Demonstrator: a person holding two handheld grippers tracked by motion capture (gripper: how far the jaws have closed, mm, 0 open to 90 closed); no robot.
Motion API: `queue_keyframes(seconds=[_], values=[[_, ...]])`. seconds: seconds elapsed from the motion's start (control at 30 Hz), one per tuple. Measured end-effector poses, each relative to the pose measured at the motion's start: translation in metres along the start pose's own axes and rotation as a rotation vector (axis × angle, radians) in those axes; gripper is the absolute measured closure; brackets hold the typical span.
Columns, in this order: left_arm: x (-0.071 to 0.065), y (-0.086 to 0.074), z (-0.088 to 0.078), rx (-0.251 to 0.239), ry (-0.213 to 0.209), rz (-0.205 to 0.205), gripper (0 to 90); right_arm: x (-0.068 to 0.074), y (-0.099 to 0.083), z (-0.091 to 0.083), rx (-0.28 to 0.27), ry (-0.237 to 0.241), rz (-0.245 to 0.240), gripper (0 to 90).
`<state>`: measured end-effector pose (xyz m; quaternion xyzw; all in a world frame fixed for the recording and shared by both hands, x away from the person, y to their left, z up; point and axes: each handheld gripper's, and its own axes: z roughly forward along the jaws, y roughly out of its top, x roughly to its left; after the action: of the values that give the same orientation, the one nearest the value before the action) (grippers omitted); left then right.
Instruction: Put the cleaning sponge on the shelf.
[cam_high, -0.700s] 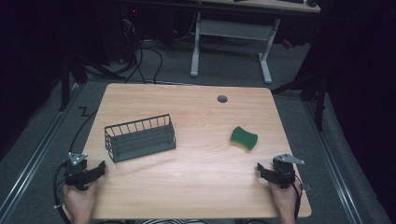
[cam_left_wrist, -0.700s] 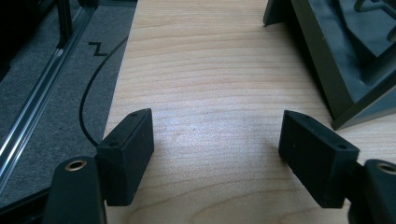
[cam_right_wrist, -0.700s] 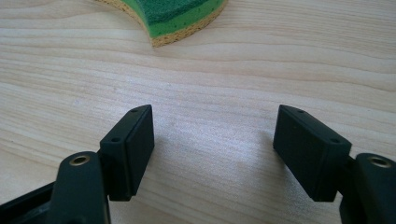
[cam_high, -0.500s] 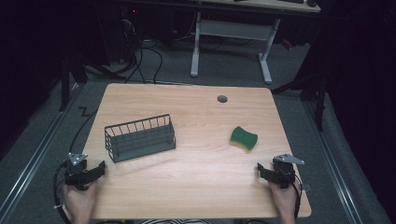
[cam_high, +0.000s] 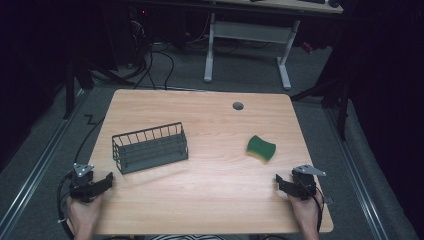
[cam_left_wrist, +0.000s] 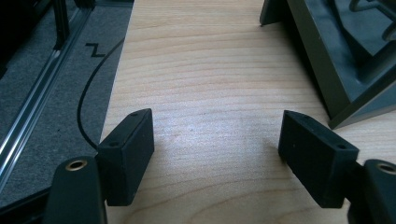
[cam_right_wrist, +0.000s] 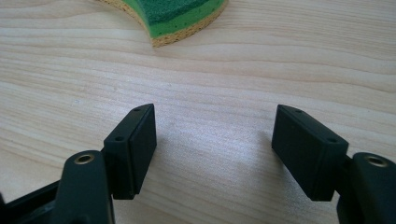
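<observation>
A wooden surface (cam_high: 200, 200) carries two things: a dark wire rack (cam_high: 150, 147) and a green sponge (cam_high: 261, 148) with a yellow underside. Taking the rack as the landmark, the sponge lies flat well to its right, apart from it, with bare wood between. The left tongs (cam_high: 103, 181) rest at the near edge, just in front of the rack's left end, jaws spread wide with nothing between them; in the left gripper view (cam_left_wrist: 217, 154) a corner of the rack (cam_left_wrist: 327, 56) shows ahead and to the right. The right tongs (cam_high: 282, 182) sit far to the right of the rack, near the front right corner, a little nearer than the sponge, jaws also parted and empty; in the right gripper view (cam_right_wrist: 215, 151) the sponge's edge (cam_right_wrist: 173, 16) lies just ahead, slightly left of centre. The step in hand looks like a reach for the sponge to put it in the rack. To do it well, the right tongs should probably move forward and a little left, keep the jaws wide until they straddle the sponge's narrow waist, then close gently, since foam squashes. The left tongs could steady the rack, which looks light and may slide.
</observation>
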<state>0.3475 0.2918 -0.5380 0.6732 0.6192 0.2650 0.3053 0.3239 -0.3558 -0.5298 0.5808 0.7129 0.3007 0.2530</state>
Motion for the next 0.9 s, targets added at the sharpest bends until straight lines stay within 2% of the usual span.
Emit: queue_keyframes(seconds=[0.07, 0.27, 0.33, 0.43, 0.53, 0.6, 0.73, 0.77, 0.8, 0.83, 0.9], values=[[0.0, 0.0, 0.0, 0.0, -0.001, -0.003, 27.1, -0.001, 0.0, 0.0, 0.001, 0.006, -0.005, 31.0], [-0.002, 0.0, -0.001, -0.008, -0.028, -0.005, 29.2, -0.004, 0.0, -0.001, -0.012, -0.009, 0.009, 44.2], [-0.004, 0.0, -0.001, -0.013, -0.039, -0.009, 29.7, -0.005, 0.0, -0.001, -0.016, -0.005, 0.009, 44.7], [-0.01, -0.001, -0.004, -0.028, -0.055, 0.005, 31.0, -0.004, 0.001, -0.002, -0.033, 0.013, 0.025, 46.9], [-0.016, 0.0, -0.008, -0.032, -0.076, 0.031, 32.3, 0.001, 0.005, -0.005, -0.051, 0.02, 0.002, 51.2], [-0.021, 0.002, -0.014, -0.042, -0.078, 0.06, 34.8, 0.007, 0.012, -0.009, -0.07, 0.059, -0.031, 55.3], [-0.024, 0.001, -0.019, -0.045, -0.106, 0.064, 39.4, 0.018, 0.026, -0.01, -0.099, 0.123, -0.056, 57.8], [-0.024, 0.001, -0.019, -0.045, -0.106, 0.064, 41.0, 0.018, 0.026, -0.01, -0.099, 0.123, -0.056, 57.8], [-0.025, 0.001, -0.019, -0.044, -0.111, 0.066, 41.0, 0.021, 0.029, -0.01, -0.106, 0.138, -0.063, 58.4], [-0.026, 0.002, -0.019, -0.038, -0.116, 0.071, 42.6, 0.032, 0.038, -0.007, -0.111, 0.171, -0.088, 59.7], [-0.027, 0.003, -0.02, -0.031, -0.124, 0.075, 44.2, 0.04, 0.044, -0.005, -0.114, 0.208, -0.099, 60.3]])
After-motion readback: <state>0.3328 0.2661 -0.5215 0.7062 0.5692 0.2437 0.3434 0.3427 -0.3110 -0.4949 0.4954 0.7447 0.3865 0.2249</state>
